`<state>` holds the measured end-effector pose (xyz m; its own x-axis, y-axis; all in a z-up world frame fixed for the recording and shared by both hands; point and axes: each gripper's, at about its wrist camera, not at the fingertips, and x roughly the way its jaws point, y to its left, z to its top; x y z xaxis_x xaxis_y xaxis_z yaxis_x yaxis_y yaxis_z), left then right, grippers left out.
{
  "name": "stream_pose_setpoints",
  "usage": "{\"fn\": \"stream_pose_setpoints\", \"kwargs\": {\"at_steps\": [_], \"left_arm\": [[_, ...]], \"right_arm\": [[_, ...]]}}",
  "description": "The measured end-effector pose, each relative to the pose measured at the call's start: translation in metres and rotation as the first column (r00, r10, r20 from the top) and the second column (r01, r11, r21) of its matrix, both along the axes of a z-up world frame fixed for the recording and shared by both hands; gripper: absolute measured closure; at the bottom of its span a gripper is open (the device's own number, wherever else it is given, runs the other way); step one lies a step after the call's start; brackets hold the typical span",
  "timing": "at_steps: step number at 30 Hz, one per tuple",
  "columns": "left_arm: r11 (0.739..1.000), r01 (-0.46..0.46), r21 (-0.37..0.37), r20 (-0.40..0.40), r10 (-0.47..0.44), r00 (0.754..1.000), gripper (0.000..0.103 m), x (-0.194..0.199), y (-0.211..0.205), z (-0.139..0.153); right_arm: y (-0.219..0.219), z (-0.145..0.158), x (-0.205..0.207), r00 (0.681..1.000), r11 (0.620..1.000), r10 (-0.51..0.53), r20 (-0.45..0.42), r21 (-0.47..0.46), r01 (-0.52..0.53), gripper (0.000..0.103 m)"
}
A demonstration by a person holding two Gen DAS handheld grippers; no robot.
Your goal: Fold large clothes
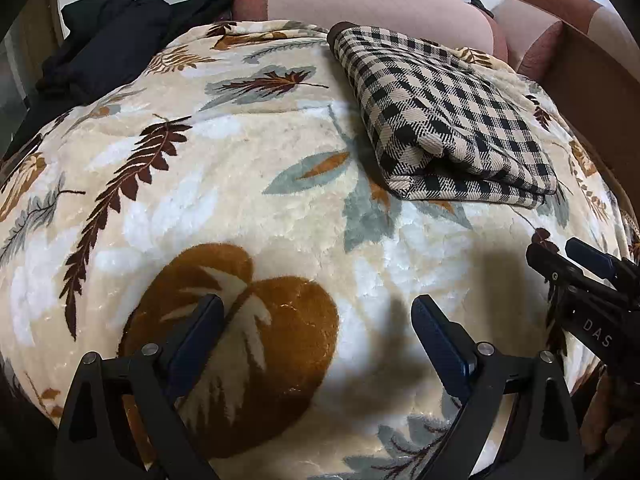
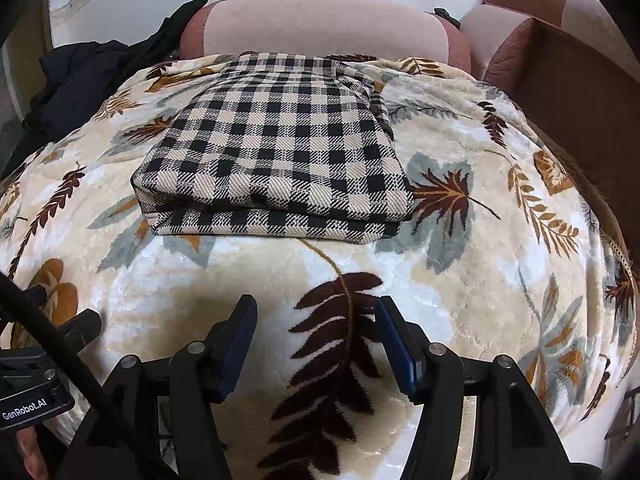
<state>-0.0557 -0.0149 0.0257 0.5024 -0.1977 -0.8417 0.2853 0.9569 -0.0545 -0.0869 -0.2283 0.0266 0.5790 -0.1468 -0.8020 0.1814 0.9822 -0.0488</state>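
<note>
Checked shirt (image 2: 276, 152) lies folded on the blanket (image 2: 460, 300), near the cushions. Left hand-held gripper (image 1: 316, 320) and right hand-held gripper (image 2: 316, 320) both released, empty. Risk: snagging the open edge unfolds the stack.

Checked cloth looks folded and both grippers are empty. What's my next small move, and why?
Probably pull both grippers back. The black-and-cream checked cloth lies as a neat stacked rectangle on the leaf-patterned plush blanket. The left gripper and right gripper hang open, short of it, holding nothing.
</note>
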Motion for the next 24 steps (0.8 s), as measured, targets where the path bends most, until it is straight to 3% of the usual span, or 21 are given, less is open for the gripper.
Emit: {"fn": "stream_pose_setpoints", "kwargs": {"at_steps": [24], "left_arm": [[1.000, -0.001, 0.010, 0.012, 0.001, 1.000, 0.009, -0.0009, 0.0003, 0.0004]], "right_arm": [[-0.0006, 0.0018, -0.0013, 1.000, 1.000, -0.010, 0.010, -0.013, 0.010, 0.035]]}}
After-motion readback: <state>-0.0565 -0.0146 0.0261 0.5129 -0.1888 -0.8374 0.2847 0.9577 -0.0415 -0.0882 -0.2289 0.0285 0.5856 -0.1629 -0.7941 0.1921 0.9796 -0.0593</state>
